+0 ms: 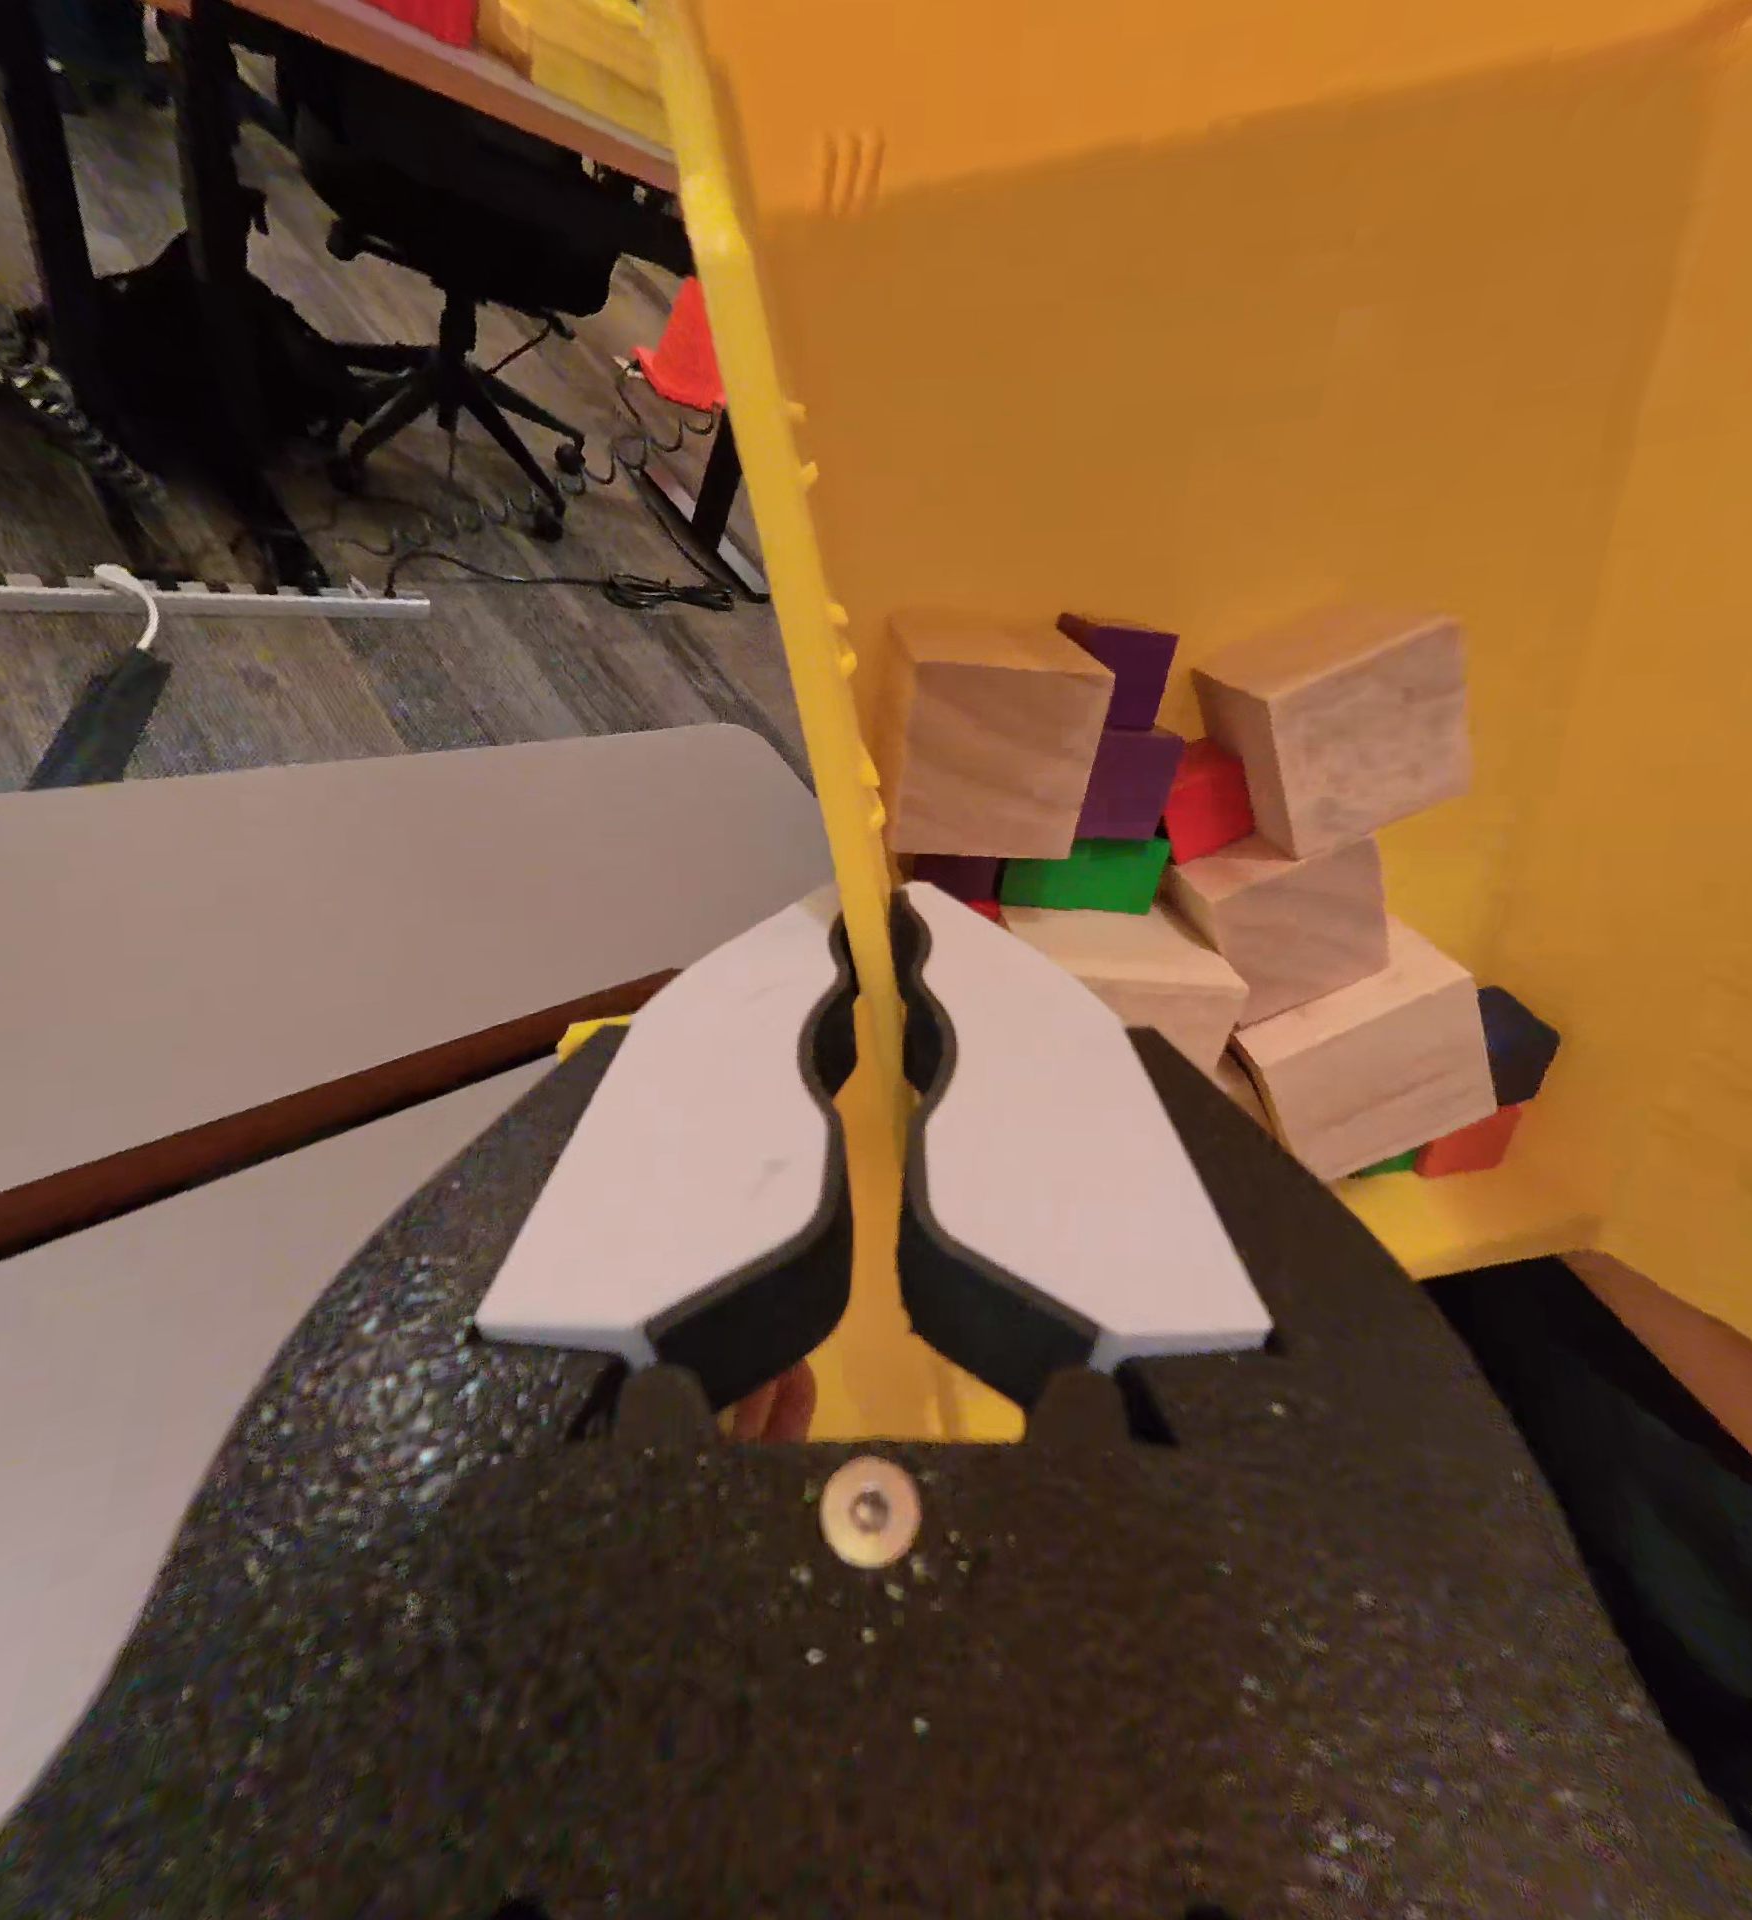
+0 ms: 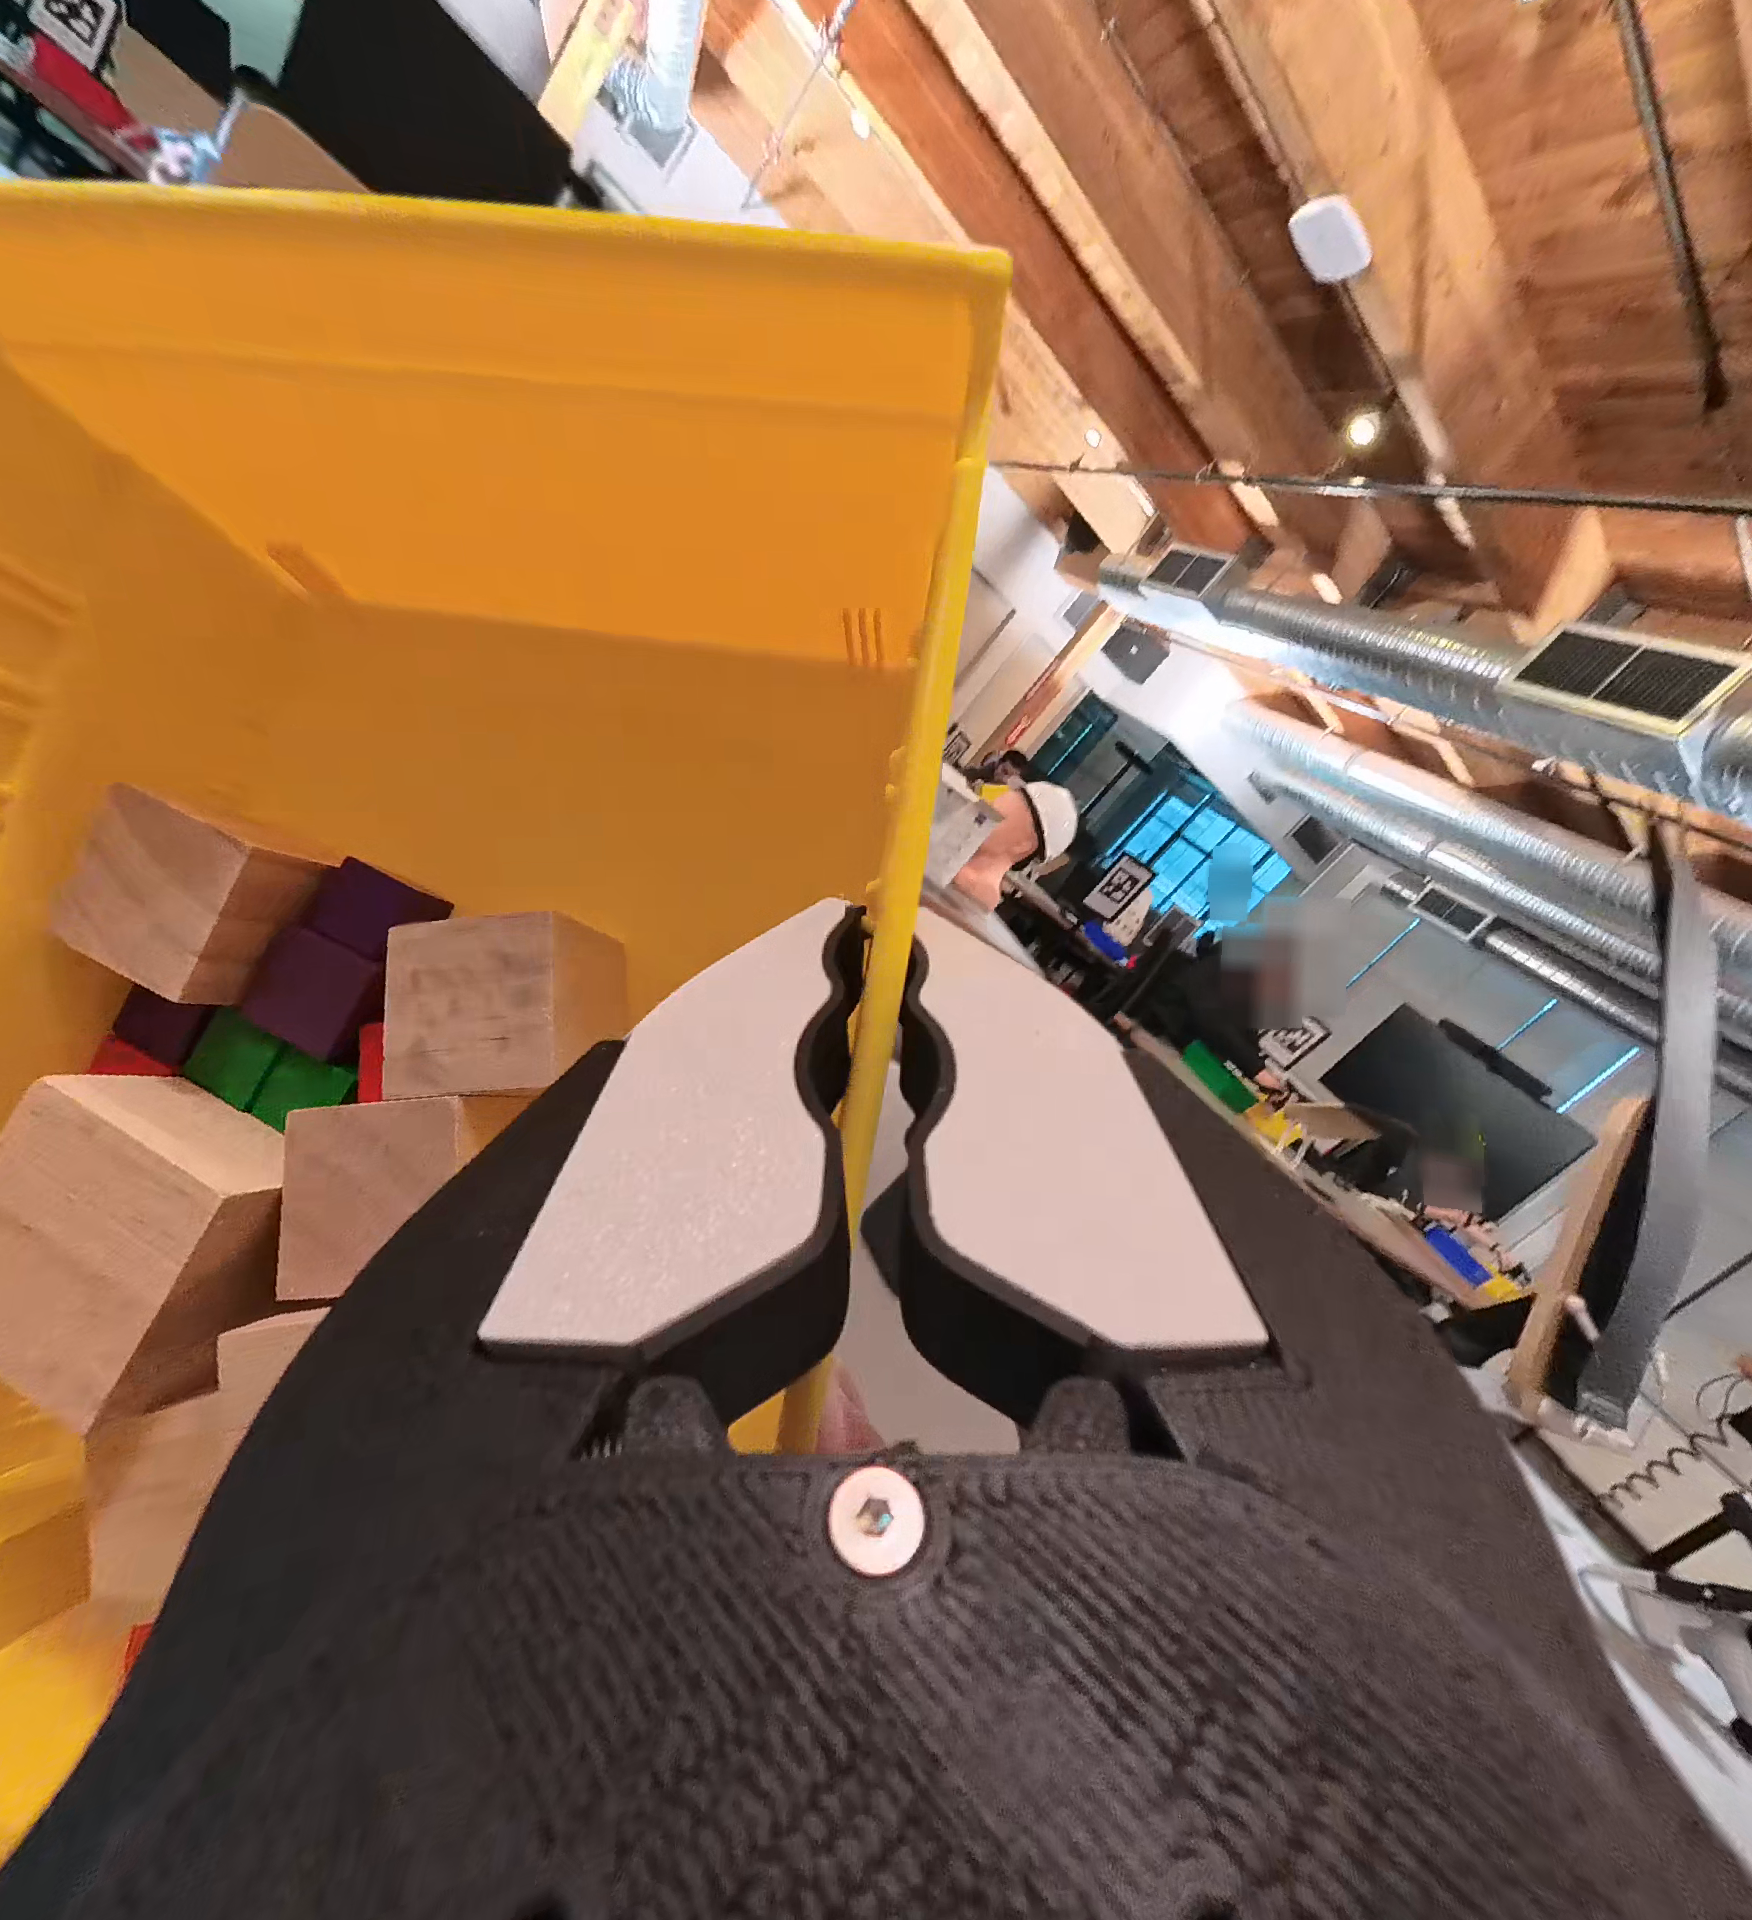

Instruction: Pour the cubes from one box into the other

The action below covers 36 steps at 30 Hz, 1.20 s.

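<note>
A yellow plastic box [image 1: 1215, 416] is held tilted off the table by both grippers. My left gripper [image 1: 872, 925] is shut on the box's thin side wall [image 1: 747, 343]. My right gripper [image 2: 882, 935] is shut on the opposite side wall [image 2: 939, 665] of the same yellow box [image 2: 498, 499]. Inside, several cubes are heaped in one corner: large plain wooden cubes [image 1: 997, 738] [image 2: 503, 1008] and small purple [image 1: 1126, 774], green [image 1: 1085, 873] [image 2: 248, 1065], red [image 1: 1204, 800] and orange [image 1: 1469, 1138] ones. The other box is not in view.
The grey table with a brown edge [image 1: 311, 883] lies left of the box in the left wrist view. Beyond it are an office chair [image 1: 456, 343], an orange cone [image 1: 685, 343] and cables on the floor. The right wrist view looks up at a wooden ceiling and ducts [image 2: 1474, 675].
</note>
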{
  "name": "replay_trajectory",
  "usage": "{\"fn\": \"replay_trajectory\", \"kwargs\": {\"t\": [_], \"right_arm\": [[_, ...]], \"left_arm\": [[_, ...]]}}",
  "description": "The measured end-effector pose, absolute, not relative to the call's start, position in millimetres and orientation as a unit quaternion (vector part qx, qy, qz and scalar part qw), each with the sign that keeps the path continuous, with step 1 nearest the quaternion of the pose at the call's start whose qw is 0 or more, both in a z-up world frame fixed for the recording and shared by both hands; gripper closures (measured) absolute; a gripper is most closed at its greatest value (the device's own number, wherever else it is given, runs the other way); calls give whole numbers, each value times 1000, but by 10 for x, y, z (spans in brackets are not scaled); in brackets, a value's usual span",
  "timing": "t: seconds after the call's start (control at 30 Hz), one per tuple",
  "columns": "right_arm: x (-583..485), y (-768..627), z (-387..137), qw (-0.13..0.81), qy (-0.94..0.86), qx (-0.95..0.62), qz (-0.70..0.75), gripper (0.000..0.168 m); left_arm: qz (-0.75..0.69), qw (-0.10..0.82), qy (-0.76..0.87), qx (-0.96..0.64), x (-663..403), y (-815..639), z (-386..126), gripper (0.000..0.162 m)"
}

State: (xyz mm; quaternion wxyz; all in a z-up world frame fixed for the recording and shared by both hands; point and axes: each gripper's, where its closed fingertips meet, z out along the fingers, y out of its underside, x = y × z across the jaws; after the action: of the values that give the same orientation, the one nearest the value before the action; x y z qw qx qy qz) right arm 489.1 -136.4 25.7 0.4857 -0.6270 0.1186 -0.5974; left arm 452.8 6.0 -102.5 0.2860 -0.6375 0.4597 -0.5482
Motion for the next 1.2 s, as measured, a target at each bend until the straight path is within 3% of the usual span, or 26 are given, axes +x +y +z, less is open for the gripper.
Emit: {"fn": "replay_trajectory", "kwargs": {"t": [0.03, 0.3, 0.67, 0.87, 1.2], "right_arm": [[4881, -1342, 260, 486, 115, -621, -604, 164], [4840, -1451, 303, 554, 142, -568, -591, 164], [4580, -1374, 453, 486, 39, -563, -668, 164], [4537, -1344, 467, 535, 42, -542, -647, 163], [4724, -1264, 221, 536, 61, -561, -628, 164]], "left_arm": [[-545, 285, 451, -647, 4532, 85, -1020, 160], [-576, 364, 428, -594, 4476, 162, -716, 160], [-606, 309, 455, -574, 4499, -16, -938, 159], [-605, 336, 447, -567, 4450, 52, -873, 159], [-579, 323, 447, -601, 4508, 135, -1110, 159]]}}
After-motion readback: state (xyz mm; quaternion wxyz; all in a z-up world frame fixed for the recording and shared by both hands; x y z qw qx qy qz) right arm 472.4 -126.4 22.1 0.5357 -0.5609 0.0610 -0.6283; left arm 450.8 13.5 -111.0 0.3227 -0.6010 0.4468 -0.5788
